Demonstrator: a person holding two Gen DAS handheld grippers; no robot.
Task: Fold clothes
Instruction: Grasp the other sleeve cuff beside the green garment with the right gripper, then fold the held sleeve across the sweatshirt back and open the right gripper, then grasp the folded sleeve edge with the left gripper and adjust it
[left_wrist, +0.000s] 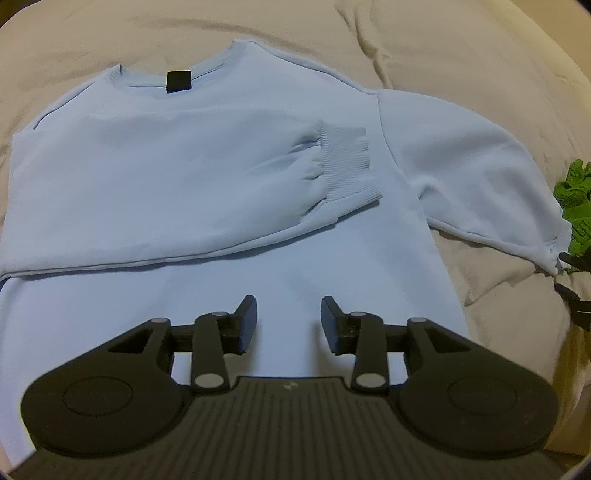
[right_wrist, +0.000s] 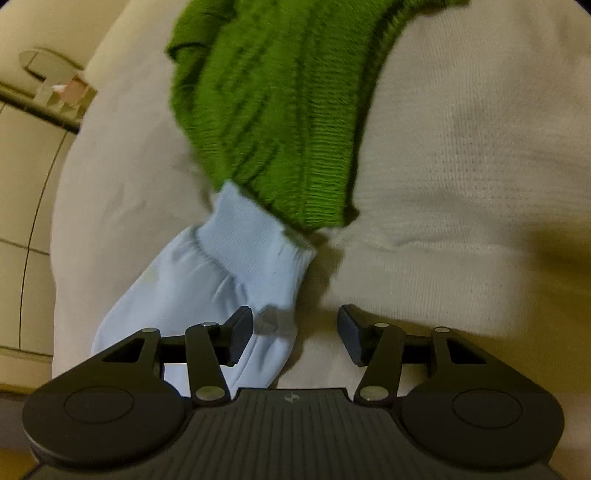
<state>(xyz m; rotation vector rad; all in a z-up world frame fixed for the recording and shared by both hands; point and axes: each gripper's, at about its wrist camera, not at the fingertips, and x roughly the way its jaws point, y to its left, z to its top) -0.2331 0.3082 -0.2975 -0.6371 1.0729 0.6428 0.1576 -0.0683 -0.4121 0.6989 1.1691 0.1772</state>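
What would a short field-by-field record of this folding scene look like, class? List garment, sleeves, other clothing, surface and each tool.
garment: light blue sweatshirt, laid flat, neck away from the camera
sleeve one: folded sleeve lies across the chest
sleeve two: spread sleeve lies out to the side, its cuff touching the green knit
other clothing: green knit
surface: beige bedding
left tool: open, over the sweatshirt's lower part
right tool: open, at the spread sleeve's end

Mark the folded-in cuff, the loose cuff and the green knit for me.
folded-in cuff (left_wrist: 345, 162): left wrist view, on its ribbing, lying across the sweatshirt's chest.
loose cuff (right_wrist: 255, 236): right wrist view, on its ribbed band.
green knit (right_wrist: 273, 110): right wrist view, mid-fabric, overlapping that cuff's end.
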